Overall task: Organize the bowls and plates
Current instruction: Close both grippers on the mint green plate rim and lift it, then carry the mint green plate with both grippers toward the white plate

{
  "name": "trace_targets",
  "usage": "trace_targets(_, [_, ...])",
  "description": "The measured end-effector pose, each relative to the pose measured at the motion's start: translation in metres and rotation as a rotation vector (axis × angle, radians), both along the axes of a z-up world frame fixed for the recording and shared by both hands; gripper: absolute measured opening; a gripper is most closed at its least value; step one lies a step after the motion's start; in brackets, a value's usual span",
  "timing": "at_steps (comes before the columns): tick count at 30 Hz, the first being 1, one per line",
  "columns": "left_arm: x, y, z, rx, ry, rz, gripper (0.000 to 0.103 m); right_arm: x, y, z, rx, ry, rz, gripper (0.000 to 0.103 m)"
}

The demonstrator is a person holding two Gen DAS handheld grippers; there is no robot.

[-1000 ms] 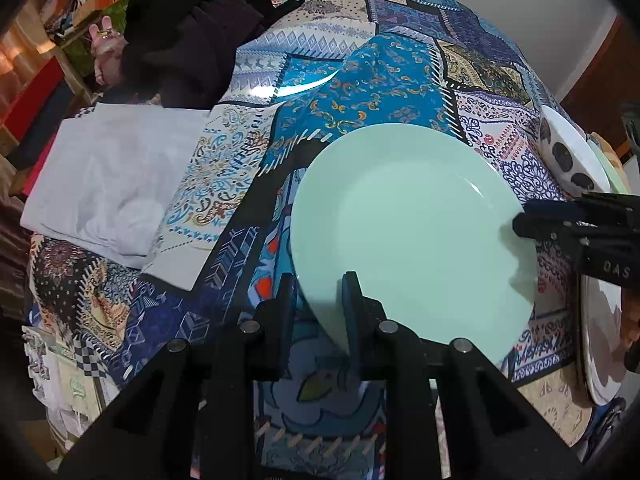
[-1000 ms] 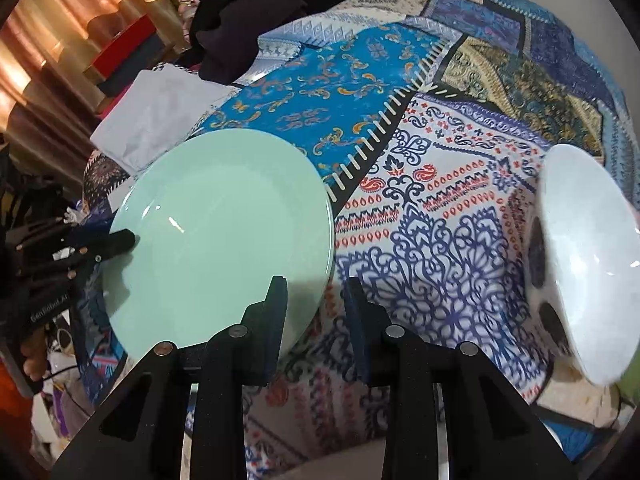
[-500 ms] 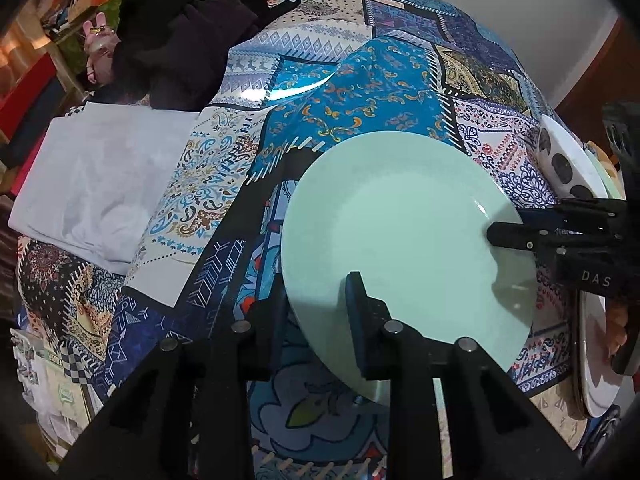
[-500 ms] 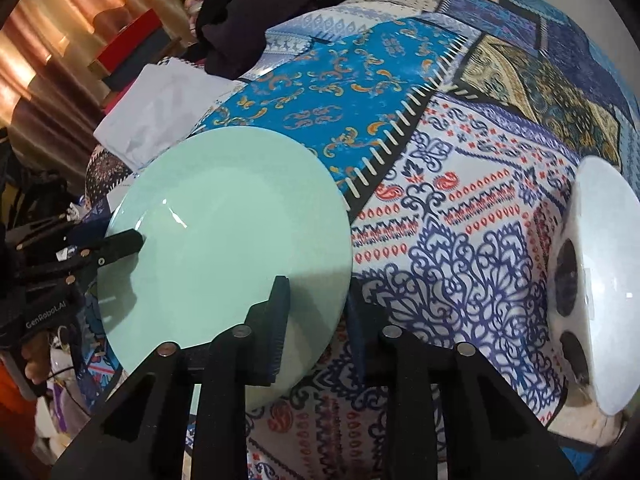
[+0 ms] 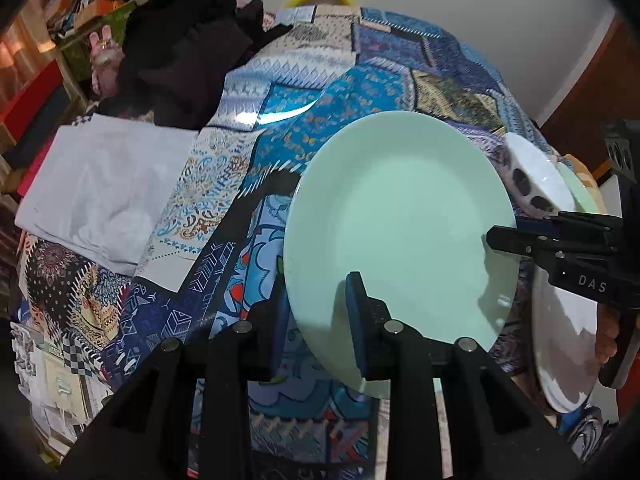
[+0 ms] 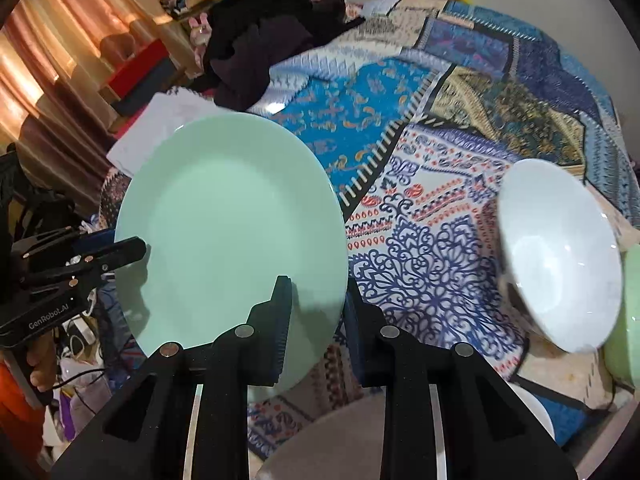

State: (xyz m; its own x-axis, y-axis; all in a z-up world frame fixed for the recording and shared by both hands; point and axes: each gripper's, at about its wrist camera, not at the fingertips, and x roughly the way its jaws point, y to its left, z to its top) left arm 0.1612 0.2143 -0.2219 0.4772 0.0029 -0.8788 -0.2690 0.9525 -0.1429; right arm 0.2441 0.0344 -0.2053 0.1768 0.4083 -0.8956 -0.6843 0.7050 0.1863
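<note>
Lifted since a second ago, the green plate (image 5: 400, 236) now hangs clear of the patchwork cloth (image 5: 360, 92), tilted, carried between both tools. On its left edge the left gripper (image 5: 316, 312) is clamped on the rim; on the opposite edge the right gripper (image 6: 316, 312) pinches the rim too. Gripping two sides likely keeps the smooth plate from swinging or slipping. Further right a white bowl (image 6: 560, 256) sits on the cloth, with a green bowl (image 6: 628, 320) just beside it, probably where dishes are gathered.

Glossy, smooth mint-green plate (image 5: 400, 216), perhaps glazed ceramic, over matt patterned patchwork cloth (image 6: 432, 216).
</note>
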Motion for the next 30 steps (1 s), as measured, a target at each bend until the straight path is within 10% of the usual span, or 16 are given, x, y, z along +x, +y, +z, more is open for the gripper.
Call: trace_targets(30, [-0.031,-0.111,0.076,0.029,-0.137,-0.151,0.027,-0.058,-0.126,0.068,0.115,-0.125,-0.212,0.023])
